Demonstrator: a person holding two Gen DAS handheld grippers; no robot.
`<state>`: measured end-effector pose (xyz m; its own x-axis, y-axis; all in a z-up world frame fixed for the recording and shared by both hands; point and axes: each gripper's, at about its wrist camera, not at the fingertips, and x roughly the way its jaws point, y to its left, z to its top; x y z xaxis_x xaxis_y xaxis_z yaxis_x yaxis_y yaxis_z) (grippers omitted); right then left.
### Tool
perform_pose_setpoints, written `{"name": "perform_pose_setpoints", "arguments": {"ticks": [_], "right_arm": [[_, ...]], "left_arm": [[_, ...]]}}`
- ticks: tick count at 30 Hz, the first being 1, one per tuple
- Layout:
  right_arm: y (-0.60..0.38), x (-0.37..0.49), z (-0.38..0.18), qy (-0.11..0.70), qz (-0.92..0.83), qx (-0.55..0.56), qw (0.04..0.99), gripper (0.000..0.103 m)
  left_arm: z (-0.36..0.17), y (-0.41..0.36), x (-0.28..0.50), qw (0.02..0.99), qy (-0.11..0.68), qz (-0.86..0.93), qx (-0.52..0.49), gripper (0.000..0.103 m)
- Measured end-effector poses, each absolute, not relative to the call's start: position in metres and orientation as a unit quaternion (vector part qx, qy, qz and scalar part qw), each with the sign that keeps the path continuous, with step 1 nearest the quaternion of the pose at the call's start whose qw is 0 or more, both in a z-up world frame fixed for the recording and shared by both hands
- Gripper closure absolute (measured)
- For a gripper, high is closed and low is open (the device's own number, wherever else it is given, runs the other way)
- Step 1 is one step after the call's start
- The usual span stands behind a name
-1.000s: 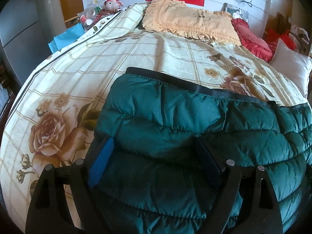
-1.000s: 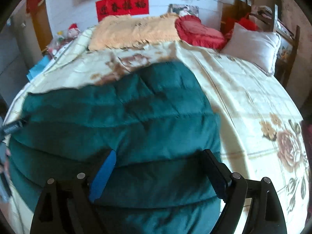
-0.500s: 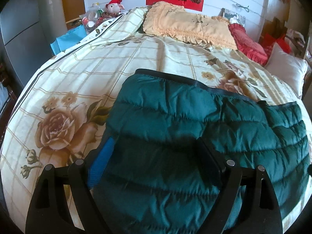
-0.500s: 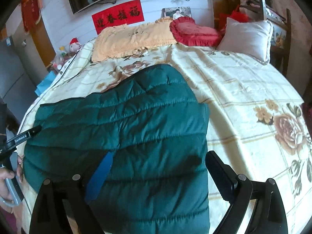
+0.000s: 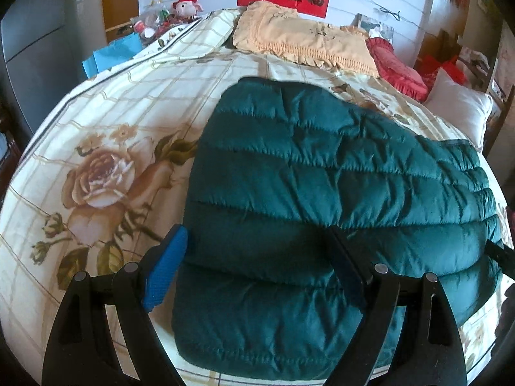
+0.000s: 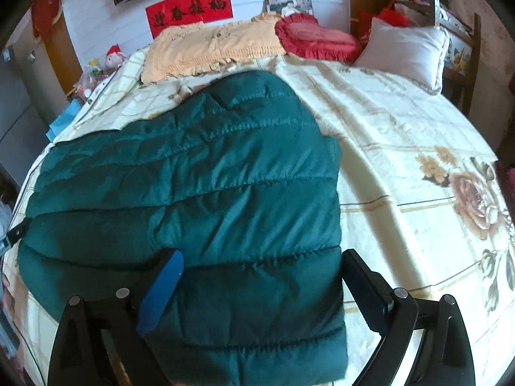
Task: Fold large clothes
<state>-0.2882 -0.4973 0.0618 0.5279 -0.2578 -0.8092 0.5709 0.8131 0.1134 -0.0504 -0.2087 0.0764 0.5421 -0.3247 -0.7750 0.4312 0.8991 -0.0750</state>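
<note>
Through my left wrist camera, my left claw (image 5: 257,257) stands wide, one blue pad off the near left side of the dark green quilted puffer jacket (image 5: 322,186) and the dark finger over its padding; nothing is pinched. The jacket lies folded into a thick slab on the cream rose-print bedspread (image 5: 106,148), close to the bed's near edge and spreading toward its right side, with the frilled peach pillow (image 5: 299,41) well apart at the head edge. My worry here: the slab is puffy and slick, so I judge that if I close on only the top layer, it will slide off the layers beneath and the fold will spring open.

Through my right wrist camera, my right claw (image 6: 260,273) is spread wide too; its jaws have just been opening, with the jacket's near right corner between them but no pad pressing. The jacket's right side runs straight toward me, while the far end bulges in a rounded hump. The white pillow (image 6: 405,48) sits at the bed's far right corner, clear of the work. The risk I see on this side is dragging: a low pass could snag the bedspread along with the jacket and pull both askew. The near edge of the bed is close, so a careless tug toward me could slip the whole bundle off.
</note>
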Motion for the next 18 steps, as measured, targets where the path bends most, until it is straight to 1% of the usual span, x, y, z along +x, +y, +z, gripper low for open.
{"name": "perform_pose_setpoints", "arguments": {"ticks": [1,2,3,7,12,15,18], "right_arm": [[-0.500,-0.287,0.058,0.422,-0.240,0.194,0.852,0.005],[-0.504,-0.285,0.053,0.422,-0.240,0.204,0.850,0.001],[-0.506,-0.285,0.051,0.421,-0.241,0.208,0.849,0.000],[-0.511,-0.291,0.045,0.412,-0.237,0.246,0.845,0.000],[-0.506,-0.310,0.064,0.384,-0.220,0.252,0.861,0.000],[-0.505,-0.318,0.068,0.380,-0.191,0.267,0.865,0.000],[-0.502,-0.323,0.066,0.389,-0.179,0.259,0.866,0.000]], "left_arm": [[0.074,-0.210,-0.050,0.875,0.428,-0.215,0.063,0.015],[0.072,-0.212,-0.050,0.875,0.428,-0.214,0.067,0.015],[0.071,-0.214,-0.050,0.876,0.426,-0.212,0.074,0.014],[0.069,-0.217,-0.051,0.878,0.424,-0.207,0.079,0.014],[0.075,-0.208,-0.050,0.872,0.436,-0.214,0.064,0.014],[0.080,-0.198,-0.053,0.867,0.443,-0.223,0.043,0.014],[0.081,-0.182,-0.057,0.857,0.453,-0.243,0.006,0.015]]}}
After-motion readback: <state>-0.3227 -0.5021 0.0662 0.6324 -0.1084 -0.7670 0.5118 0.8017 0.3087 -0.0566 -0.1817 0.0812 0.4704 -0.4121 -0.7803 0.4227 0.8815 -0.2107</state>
